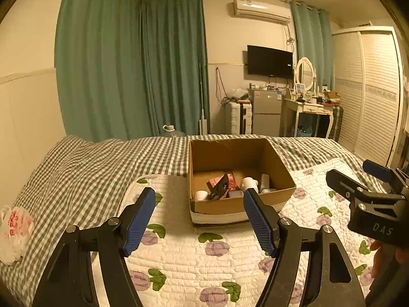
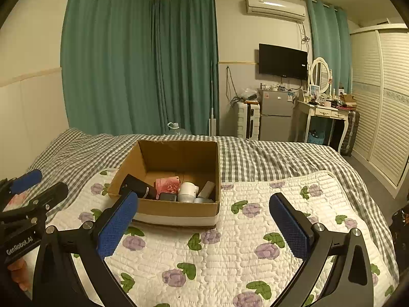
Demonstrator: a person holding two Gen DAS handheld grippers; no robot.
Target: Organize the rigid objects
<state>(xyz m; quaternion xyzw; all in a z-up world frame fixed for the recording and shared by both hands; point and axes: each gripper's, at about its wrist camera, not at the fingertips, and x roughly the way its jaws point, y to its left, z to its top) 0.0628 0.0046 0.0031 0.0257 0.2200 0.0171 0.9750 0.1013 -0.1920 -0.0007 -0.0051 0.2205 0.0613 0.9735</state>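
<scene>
An open cardboard box sits on a floral quilt on the bed. Inside lie a black device, a pink packet, a white bottle and other small items. My left gripper hovers over the quilt just short of the box, open, with nothing between its blue pads. My right gripper hangs to the right of it, open and empty, its left finger in front of the box's near corner. Each gripper shows at the edge of the other's view.
A grey checked bedsheet covers the rest of the bed. A white and red plastic bag lies at the left edge. Beyond the bed stand green curtains, a small fridge, a dressing table and a wardrobe.
</scene>
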